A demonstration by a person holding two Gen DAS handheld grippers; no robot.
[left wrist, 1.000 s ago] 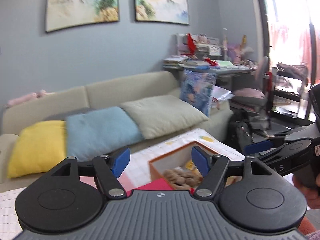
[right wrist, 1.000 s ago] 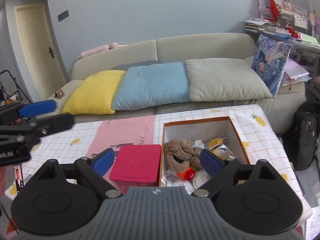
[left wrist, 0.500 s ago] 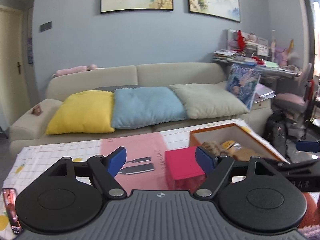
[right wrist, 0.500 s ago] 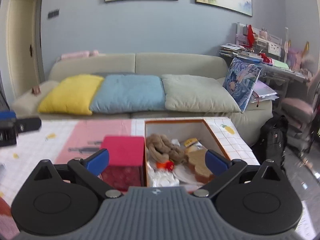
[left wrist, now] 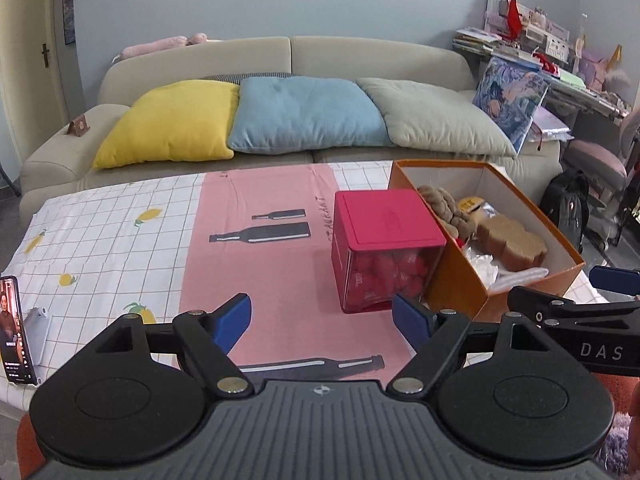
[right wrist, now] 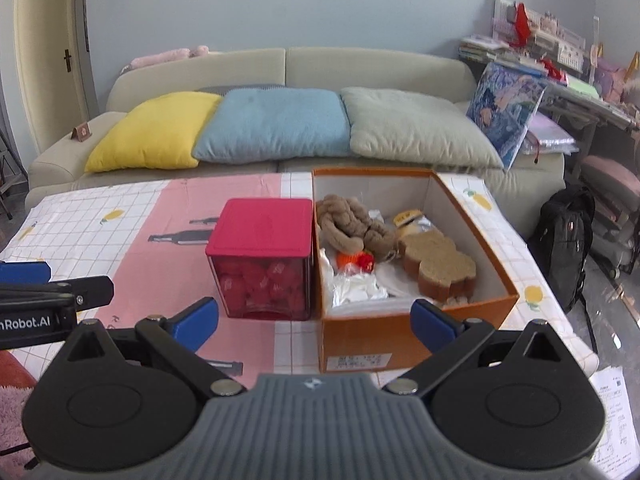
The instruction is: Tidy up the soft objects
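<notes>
An open orange cardboard box (right wrist: 416,320) stands on the table and holds a brown knotted plush (right wrist: 352,224), a tan flower-shaped pad (right wrist: 440,264), a small orange-red toy (right wrist: 354,260) and clear plastic bags (right wrist: 356,288). Against its left side sits a clear cube container with a red lid (right wrist: 262,228), full of red pieces. My right gripper (right wrist: 315,316) is open and empty, just short of the box's near wall. My left gripper (left wrist: 322,314) is open and empty over the pink cloth, near the red-lidded cube (left wrist: 384,220) and the orange box (left wrist: 460,280).
A phone on a stand (left wrist: 14,328) is at the table's left edge. Behind the table is a sofa with yellow (left wrist: 172,120), blue and grey cushions. A black backpack (right wrist: 564,240) and a sheet of paper (right wrist: 612,400) lie on the floor to the right.
Both grippers have dropped and tipped down toward the table, so the boxes look nearer. The left view swung left from the box to the pink cloth. Both sets of jaws stand slightly wider.
</notes>
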